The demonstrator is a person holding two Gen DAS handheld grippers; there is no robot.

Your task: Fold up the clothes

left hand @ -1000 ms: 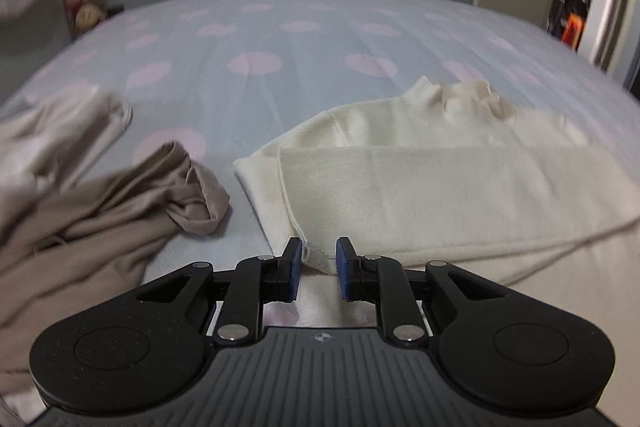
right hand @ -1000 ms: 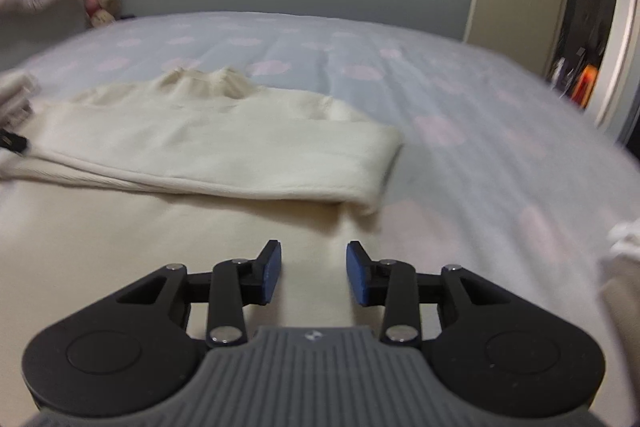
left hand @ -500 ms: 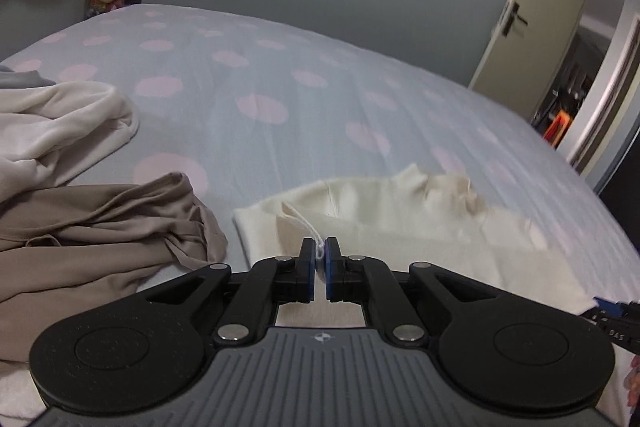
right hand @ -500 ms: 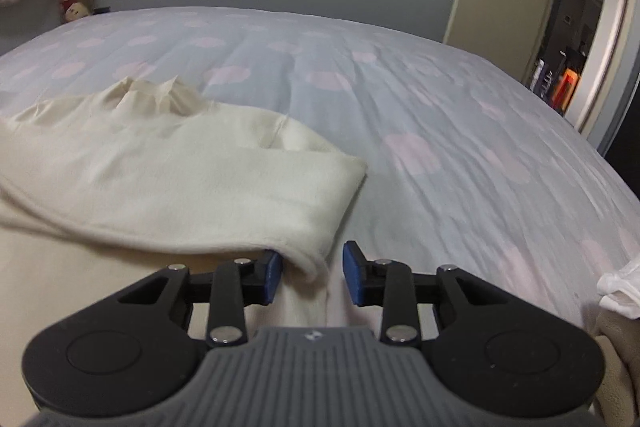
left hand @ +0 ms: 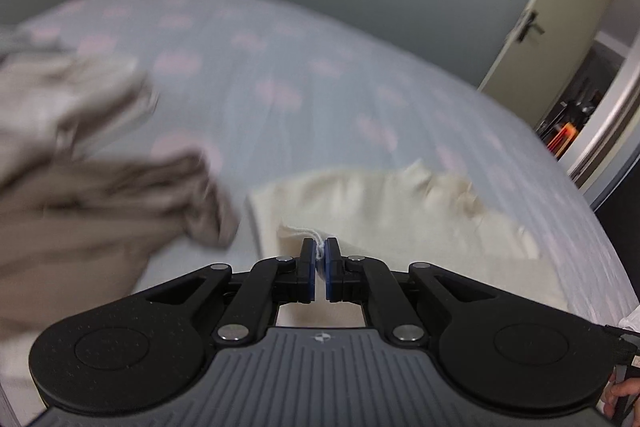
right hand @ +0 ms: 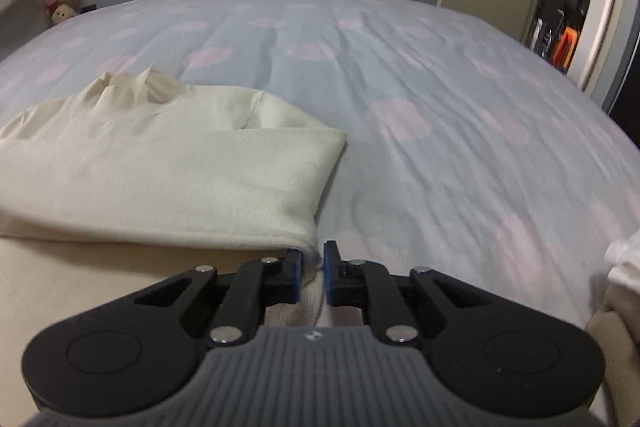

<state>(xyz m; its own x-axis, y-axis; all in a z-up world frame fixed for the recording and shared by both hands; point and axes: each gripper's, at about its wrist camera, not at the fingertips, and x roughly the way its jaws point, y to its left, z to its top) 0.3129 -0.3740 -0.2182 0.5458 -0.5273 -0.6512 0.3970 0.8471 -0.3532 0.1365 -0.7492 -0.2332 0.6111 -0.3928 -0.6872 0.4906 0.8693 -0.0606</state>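
A cream turtleneck sweater [left hand: 372, 203] lies part-folded on the bed, collar toward the far side. My left gripper [left hand: 319, 253] is shut on its near left corner, with white fabric pinched between the blue pads. In the right wrist view the same sweater [right hand: 172, 163] lies left of centre. My right gripper [right hand: 312, 261] is nearly shut on the sweater's near right corner, with fabric between the pads.
The bed has a pale blue sheet with pink dots [right hand: 420, 99]. A heap of beige and grey clothes [left hand: 80, 179] lies left of the sweater. More clothes [right hand: 616, 291] sit at the right edge. A door [left hand: 560, 27] stands at far right.
My left gripper has closed on the sweater's left corner and lifted it. My right gripper moved forward to the right corner and narrowed onto the fabric.
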